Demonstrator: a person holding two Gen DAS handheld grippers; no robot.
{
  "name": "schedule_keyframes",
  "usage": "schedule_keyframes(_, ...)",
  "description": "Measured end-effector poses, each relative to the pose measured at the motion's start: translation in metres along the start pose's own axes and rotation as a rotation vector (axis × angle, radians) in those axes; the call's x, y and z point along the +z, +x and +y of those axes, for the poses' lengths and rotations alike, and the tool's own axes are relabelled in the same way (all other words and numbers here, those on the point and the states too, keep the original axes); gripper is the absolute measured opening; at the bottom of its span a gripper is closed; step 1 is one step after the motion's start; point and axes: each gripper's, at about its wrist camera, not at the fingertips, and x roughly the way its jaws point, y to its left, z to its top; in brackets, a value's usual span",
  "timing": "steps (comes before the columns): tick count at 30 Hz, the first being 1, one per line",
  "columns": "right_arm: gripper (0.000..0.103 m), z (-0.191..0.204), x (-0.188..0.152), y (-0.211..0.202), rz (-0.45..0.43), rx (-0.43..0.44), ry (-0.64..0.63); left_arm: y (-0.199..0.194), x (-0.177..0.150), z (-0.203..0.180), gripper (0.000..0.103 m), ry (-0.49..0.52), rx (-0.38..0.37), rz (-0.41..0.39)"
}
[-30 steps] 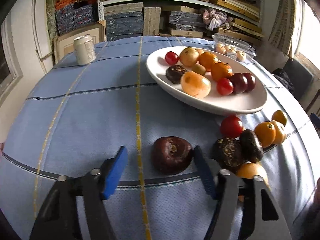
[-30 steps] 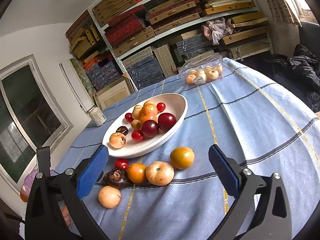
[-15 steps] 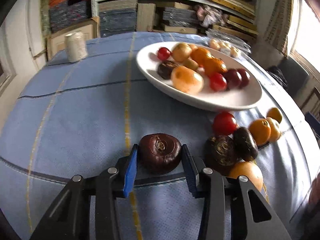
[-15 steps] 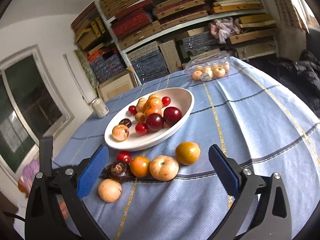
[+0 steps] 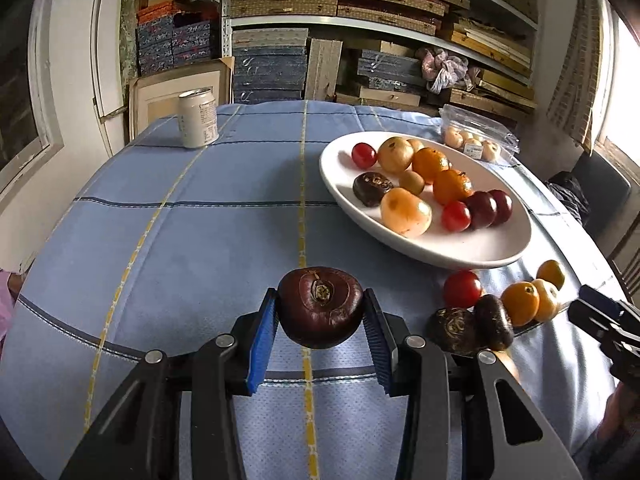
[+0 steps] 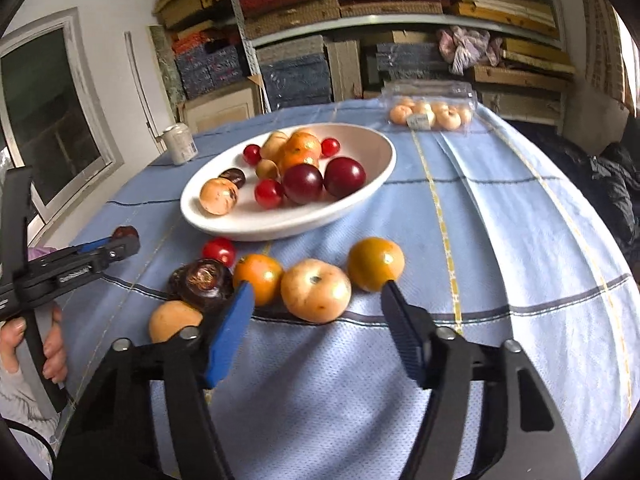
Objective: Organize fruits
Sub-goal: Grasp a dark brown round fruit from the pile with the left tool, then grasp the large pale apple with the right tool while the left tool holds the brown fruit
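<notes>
Only right-wrist view shows pale fruit (image 6: 316, 291) between open jaws.

On the table (image 5: 200, 240): bowl (image 5: 480, 254) of fruit at right, can (image 5: 197, 118) far left behind it, clamshell box (image 5: 476, 140) behind the bowl, loose fruit cluster (image 6: 280, 280) before the bowl, 1 fruit (image 5: 320, 306) between the left hand-held gripper (image 5: 320, 332) pads.

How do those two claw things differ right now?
The left gripper has its blue fingers pressed against both sides of a dark maroon fruit; the right gripper is open and holds nothing. The left one's fruit is lifted off the blue tablecloth; the right one's fingers flank a pale peach fruit lying on it. Both are black with blue pads.
</notes>
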Motion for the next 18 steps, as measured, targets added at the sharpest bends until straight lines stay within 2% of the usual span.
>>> schedule_keyframes(9, 0.054, 0.001, 0.004, 0.023, 0.100, 0.012, 0.003, -0.002, -0.001, -0.006, 0.042, -0.002, -0.031, 0.002)
schedule_keyframes(18, 0.053, 0.002, 0.012, 0.034, 0.105, -0.018, -0.001, -0.003, -0.001, -0.007, 0.043, -0.002, -0.041, 0.001)
